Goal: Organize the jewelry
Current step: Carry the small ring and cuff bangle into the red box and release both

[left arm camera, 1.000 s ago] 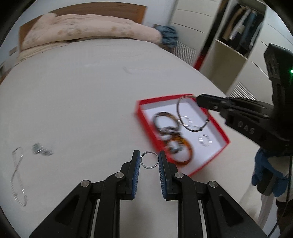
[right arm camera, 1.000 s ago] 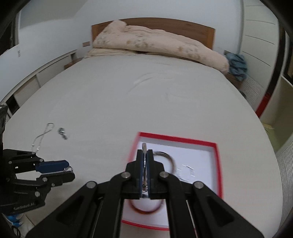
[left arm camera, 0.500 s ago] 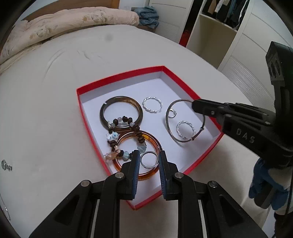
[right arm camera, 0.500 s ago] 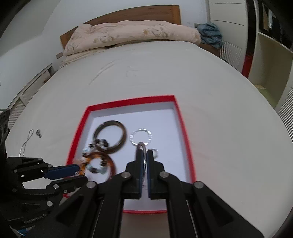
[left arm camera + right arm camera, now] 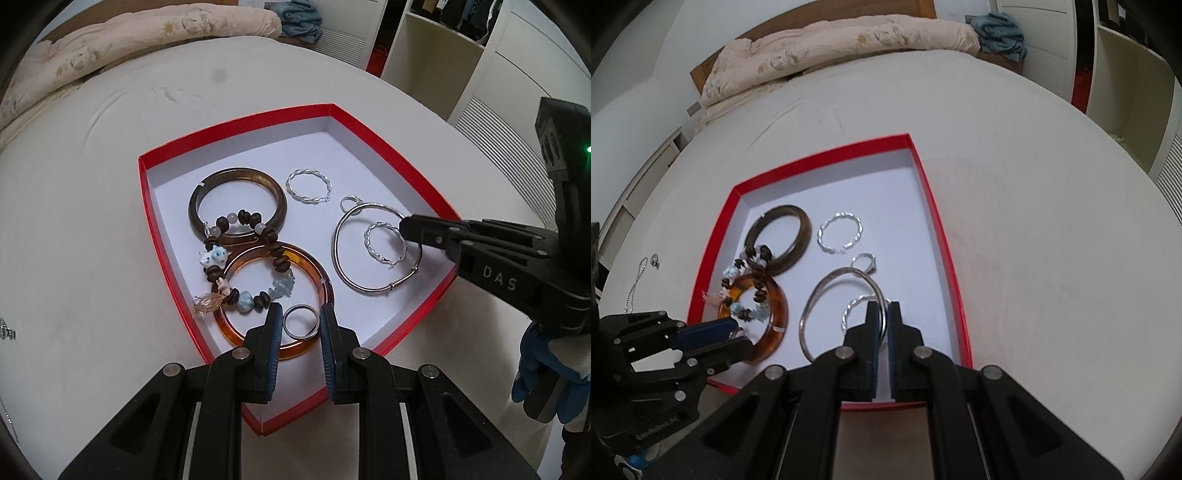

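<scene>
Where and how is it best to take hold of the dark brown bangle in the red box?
Probably on the far arc of the dark brown bangle, coming from above with one finger inside the ring and one outside. It lies flat, and the beaded bracelet covers its near arc, while the far arc is free.

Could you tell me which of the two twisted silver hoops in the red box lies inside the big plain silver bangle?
The twisted hoop nearer the right gripper: the thin silver bangle encircles it. The other twisted hoop lies free beside the dark brown bangle.
</scene>
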Demonstrator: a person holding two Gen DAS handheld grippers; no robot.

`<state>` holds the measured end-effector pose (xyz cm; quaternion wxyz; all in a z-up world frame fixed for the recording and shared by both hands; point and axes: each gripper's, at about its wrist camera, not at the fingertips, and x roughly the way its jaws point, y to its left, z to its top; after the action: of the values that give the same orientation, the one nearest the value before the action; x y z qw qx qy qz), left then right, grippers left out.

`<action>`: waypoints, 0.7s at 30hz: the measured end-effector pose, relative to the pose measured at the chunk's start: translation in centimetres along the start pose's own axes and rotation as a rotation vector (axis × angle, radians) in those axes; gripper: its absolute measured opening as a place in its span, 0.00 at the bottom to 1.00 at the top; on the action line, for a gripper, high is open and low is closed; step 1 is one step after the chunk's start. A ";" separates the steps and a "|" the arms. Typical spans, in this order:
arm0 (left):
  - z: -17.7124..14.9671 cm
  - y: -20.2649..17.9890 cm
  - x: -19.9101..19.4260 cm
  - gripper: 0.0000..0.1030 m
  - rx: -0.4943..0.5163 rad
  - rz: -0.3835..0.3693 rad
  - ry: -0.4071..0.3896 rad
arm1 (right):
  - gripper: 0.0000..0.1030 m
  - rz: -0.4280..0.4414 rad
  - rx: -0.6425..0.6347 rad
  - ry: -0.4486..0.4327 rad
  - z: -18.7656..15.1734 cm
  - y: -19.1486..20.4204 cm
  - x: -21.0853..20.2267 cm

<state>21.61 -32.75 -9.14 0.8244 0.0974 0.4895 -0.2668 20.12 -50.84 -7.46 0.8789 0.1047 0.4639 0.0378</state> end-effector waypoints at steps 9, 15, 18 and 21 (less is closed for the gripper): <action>-0.4 0.4 -0.5 0.21 -0.014 -0.008 0.002 | 0.05 -0.019 0.002 0.030 -0.3 0.1 0.6; -0.5 0.6 -2.1 0.30 -0.026 -0.014 -0.020 | 0.05 -0.021 0.013 0.018 -0.3 0.3 -0.6; -0.4 0.7 -3.5 0.34 -0.033 -0.015 -0.039 | 0.12 -0.024 0.022 0.001 -0.3 0.4 -1.7; -0.5 1.0 -5.6 0.38 -0.043 -0.005 -0.064 | 0.34 -0.023 0.026 -0.022 -0.2 0.6 -3.3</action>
<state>19.63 -29.81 -4.69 0.8409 0.0700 0.4689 -0.2611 18.11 -50.75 -4.75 0.8829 0.1113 0.4557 0.0202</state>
